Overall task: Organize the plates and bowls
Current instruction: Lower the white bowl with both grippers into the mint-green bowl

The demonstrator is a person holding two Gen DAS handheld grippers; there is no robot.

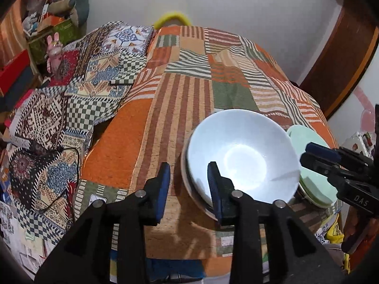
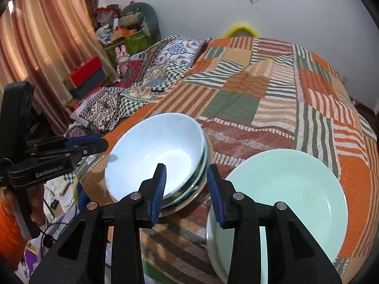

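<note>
The left gripper [image 1: 189, 189] angles down over the near rim of the glossy white ceramic bowl [image 1: 241, 156], jaws narrowly parted astride that rim without pressing, apparently having let it settle. This bowl sits nested atop a stack of bowls [image 2: 201, 177] on the orange patchwork bedspread [image 1: 165, 90], likely to group like with like. Just right of the white bowl, the right gripper [image 2: 187, 189] tilts down, jaws narrowly parted and empty, between it and the stacked pale-green round plates [image 2: 289, 196].
</note>
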